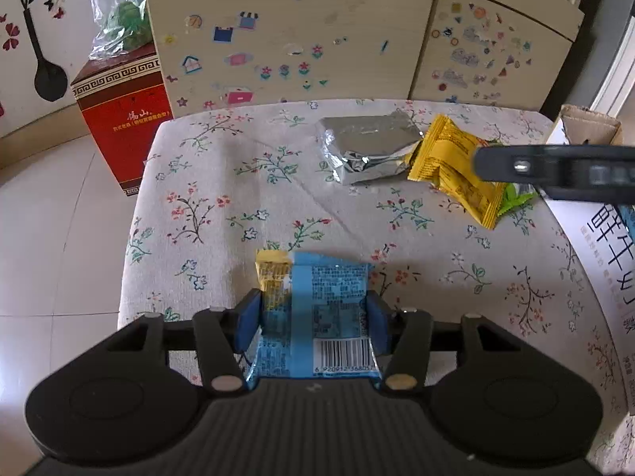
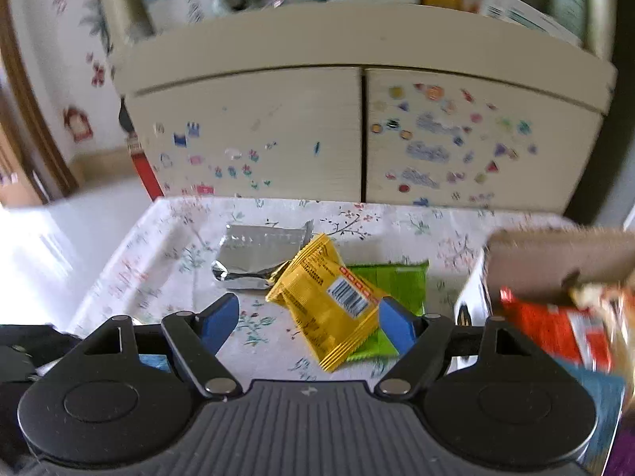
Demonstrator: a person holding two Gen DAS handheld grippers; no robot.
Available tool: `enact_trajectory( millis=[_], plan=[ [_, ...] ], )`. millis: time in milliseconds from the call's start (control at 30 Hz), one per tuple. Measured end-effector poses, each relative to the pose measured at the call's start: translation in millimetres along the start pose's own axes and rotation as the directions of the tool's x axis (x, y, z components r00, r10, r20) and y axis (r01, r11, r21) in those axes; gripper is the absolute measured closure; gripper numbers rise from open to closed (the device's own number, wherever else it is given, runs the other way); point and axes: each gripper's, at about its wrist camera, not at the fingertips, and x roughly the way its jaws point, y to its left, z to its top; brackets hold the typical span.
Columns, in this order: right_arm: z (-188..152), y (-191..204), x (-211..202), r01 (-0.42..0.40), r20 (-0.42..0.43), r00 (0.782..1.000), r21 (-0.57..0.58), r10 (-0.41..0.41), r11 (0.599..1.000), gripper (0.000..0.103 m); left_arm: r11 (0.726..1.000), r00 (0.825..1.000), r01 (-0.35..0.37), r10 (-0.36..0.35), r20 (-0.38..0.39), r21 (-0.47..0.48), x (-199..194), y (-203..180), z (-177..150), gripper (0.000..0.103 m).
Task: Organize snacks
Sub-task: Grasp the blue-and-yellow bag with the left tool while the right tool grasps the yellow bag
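Observation:
My left gripper (image 1: 313,309) is shut on a blue snack packet (image 1: 329,317) with a barcode, held over the near edge of the flowered table (image 1: 222,182); a small yellow packet (image 1: 272,273) sits against its left side. My right gripper (image 2: 309,317) is open and empty, just above a yellow snack packet (image 2: 329,297) that lies on a green packet (image 2: 397,281). A silver foil packet (image 2: 258,254) lies behind them. The left wrist view also shows the silver packet (image 1: 369,142), the yellow one (image 1: 452,162) and a bit of the green one (image 1: 516,198), with the right gripper's finger (image 1: 555,170) over them.
A white carton (image 1: 603,261) with an open cardboard flap (image 2: 555,258) stands at the table's right edge, with red snack packaging (image 2: 555,329) inside. A sticker-covered cabinet (image 1: 285,39) stands behind the table. A red box (image 1: 123,119) sits on the floor at the left.

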Motion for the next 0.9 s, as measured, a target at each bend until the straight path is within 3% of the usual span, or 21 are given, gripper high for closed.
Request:
enact_trajectory(
  millis=[367, 667, 833, 900],
  plan=[
    [-0.3, 7.8, 38.0, 0.055, -0.031, 0.998, -0.103, -0.058, 0.993, 0.013, 0.998, 1.0, 0.004, -0.002, -0.029, 0.059, 10.3, -15.5, -3.0, 0.002],
    [0.3, 16.0, 58.7, 0.098, -0.022, 0.994, -0.159, -0.103, 0.982, 0.01, 0.998, 1.0, -0.001, 0.003, -0.026, 0.056, 12.0, -17.5, -3.4, 0.0],
    [0.6, 17.1, 58.5, 0.109, -0.019, 0.993, -0.176, -0.114, 0.978, 0.017, 0.998, 1.0, -0.004, 0.005, -0.025, 0.057, 11.9, -17.9, -3.1, 0.0],
    [0.8, 17.0, 55.1, 0.109, -0.016, 0.993, -0.173, -0.113, 0.979, 0.025, 0.998, 1.0, -0.003, 0.004, -0.02, 0.061, 11.6, -18.0, -4.0, 0.001]
  ],
)
